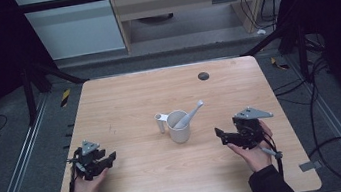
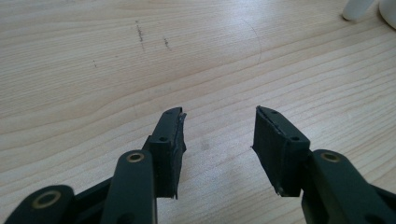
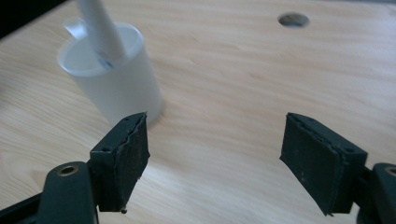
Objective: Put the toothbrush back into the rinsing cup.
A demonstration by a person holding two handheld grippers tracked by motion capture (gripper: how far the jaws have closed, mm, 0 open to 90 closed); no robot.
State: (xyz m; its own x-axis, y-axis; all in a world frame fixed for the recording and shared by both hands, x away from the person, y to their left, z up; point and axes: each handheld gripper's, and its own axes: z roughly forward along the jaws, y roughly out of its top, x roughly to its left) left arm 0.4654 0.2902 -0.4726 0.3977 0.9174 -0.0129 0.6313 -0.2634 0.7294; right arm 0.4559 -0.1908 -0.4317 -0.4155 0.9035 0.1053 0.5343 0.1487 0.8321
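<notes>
A white mug (image 1: pixel 179 126) stands upright near the middle of the wooden table (image 1: pixel 123 97), its handle (image 1: pixel 161 121) pointing left. A pale spoon-like utensil (image 1: pixel 189 115) leans in it, its handle up to the right. My left gripper (image 1: pixel 108 161) rests at the table's left, held in a hand, jaws open with nothing between them (image 2: pixel 218 128). My right gripper (image 1: pixel 221 137) sits just right of the mug, open and empty (image 3: pixel 215 140). In the right gripper view the mug (image 3: pixel 114 79) stands beyond the left jaw, apart from it.
A small dark round hole (image 1: pixel 203 75) marks the table's far right part. A metal frame and black posts border the table. Cables (image 1: pixel 321 105) lie on the floor to the right. Bare wood lies between the grippers and the front edge.
</notes>
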